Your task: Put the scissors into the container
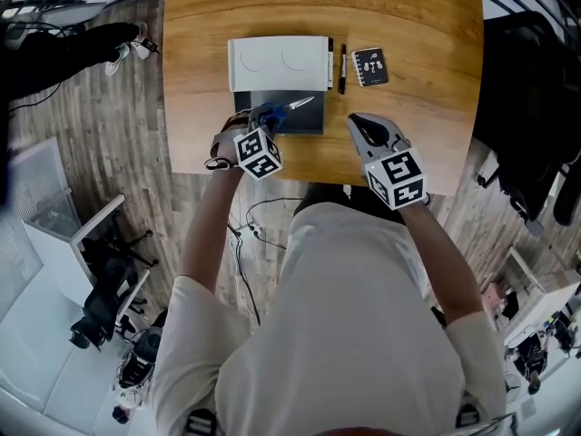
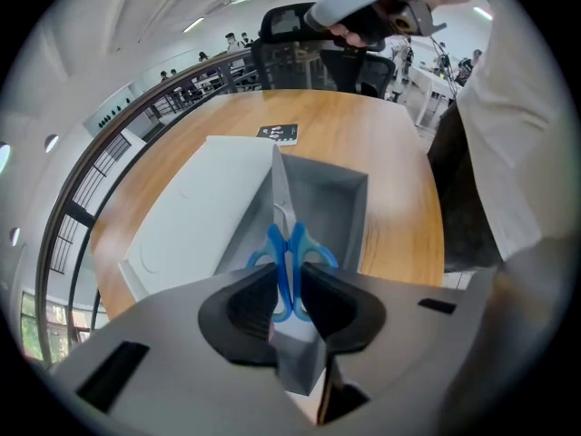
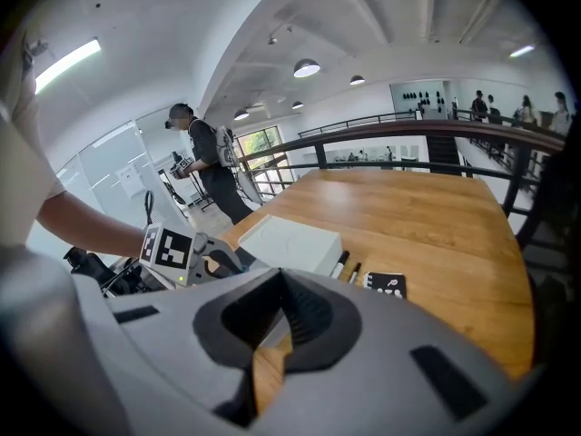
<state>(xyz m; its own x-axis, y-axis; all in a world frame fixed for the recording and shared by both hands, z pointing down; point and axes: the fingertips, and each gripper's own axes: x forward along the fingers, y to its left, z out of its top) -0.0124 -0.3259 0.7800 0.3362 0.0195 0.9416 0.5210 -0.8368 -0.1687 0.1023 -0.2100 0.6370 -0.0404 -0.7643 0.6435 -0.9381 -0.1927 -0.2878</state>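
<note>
Holding: my left gripper (image 2: 289, 289) pinches the scissors (image 2: 289, 243) by the blue handles. A finger presses on each side of the two loops, and the blades point away from me.
Scissors: they hang tilted over the open grey container (image 2: 343, 209), tip towards its far left wall. I cannot tell whether they touch its floor.
From above: the left gripper (image 1: 263, 118) stands at the container's (image 1: 309, 125) near left corner, and the scissors (image 1: 300, 105) reach right across its mouth.
Right gripper (image 3: 281, 280): fingers pressed together with nothing between them.
Right gripper's place: it (image 1: 359, 123) hangs above the table (image 1: 436, 25) just right of the container, apart from the scissors.
Lid (image 1: 277, 64): white and flat, lying against the container's far side.
Pens (image 1: 342, 66): two, side by side, just right of the lid.
Card (image 1: 369, 66): black, right of the pens.
</note>
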